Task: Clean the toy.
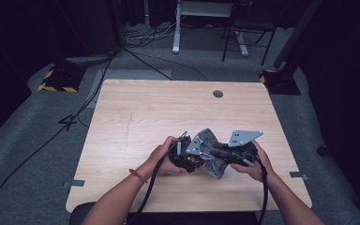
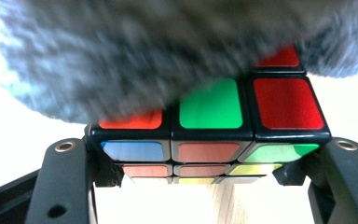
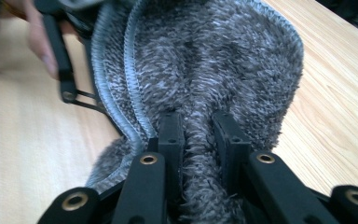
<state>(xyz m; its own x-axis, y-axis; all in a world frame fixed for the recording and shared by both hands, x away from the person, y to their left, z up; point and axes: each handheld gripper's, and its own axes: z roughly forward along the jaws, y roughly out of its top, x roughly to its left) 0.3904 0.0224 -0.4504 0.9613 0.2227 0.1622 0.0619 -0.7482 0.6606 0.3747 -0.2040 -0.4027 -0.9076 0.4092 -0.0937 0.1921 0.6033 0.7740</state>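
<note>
Your left gripper [image 2: 205,172] is clamped on a puzzle cube [image 2: 209,130], one jaw pressed to each side of its lower layers, so the gap between the jaws is a full cube wide. Above the jaws the cube's top face shows a green square in the middle, red to its right and orange to its left; the rows beyond are buried under a grey fluffy cloth [image 2: 144,51], which sits blurred right on top of the cube. Below the jaws the table is washed out to near white, with only a strip of wood grain readable.

Your right gripper [image 3: 200,140] is pinched nearly shut on a bunched fold of the cloth [image 3: 205,60], the pile squeezed between the two jaws. Past them the cloth fans out wide, its ribbed hem running off to the left. Beyond that hem you can make out part of the other gripper and a fingertip, both cut off at the edge.

From the high view, both hands meet near the front middle of the table [image 1: 136,112]. There the cloth [image 1: 213,154] lies between your grippers and hides the cube.
</note>
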